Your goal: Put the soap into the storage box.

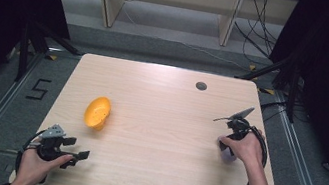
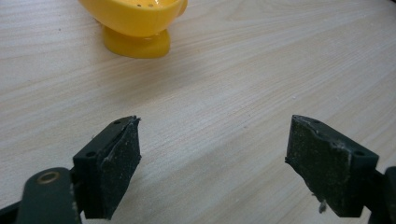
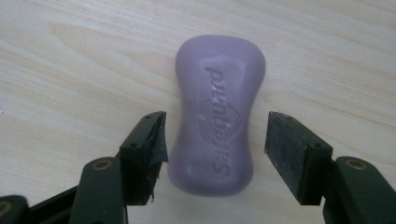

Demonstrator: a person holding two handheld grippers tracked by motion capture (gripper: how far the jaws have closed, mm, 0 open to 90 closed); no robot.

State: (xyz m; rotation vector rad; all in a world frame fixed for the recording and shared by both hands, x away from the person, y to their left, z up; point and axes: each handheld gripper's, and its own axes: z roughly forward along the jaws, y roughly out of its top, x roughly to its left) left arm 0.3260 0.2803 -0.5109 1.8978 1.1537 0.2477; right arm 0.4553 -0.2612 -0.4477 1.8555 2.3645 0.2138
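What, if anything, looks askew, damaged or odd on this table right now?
The yellow soap dish lies tipped on its side on the wooden table rather than standing on its base. The black padding on the fingers of the left gripper looks frayed and peeling at the edges. The purple soap bar lies flat and whole.

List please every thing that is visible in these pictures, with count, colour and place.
soap bar: one, purple, flat on the table's right side, between the right gripper's fingers, a gap showing on one side
soap dish: one, yellow, on the table's left half
table: one, light wood, centre
hole cover: one, grey, far right of the tabletop
left gripper: one, black, open, near left corner, nothing between its fingers
right gripper: one, black, over the soap
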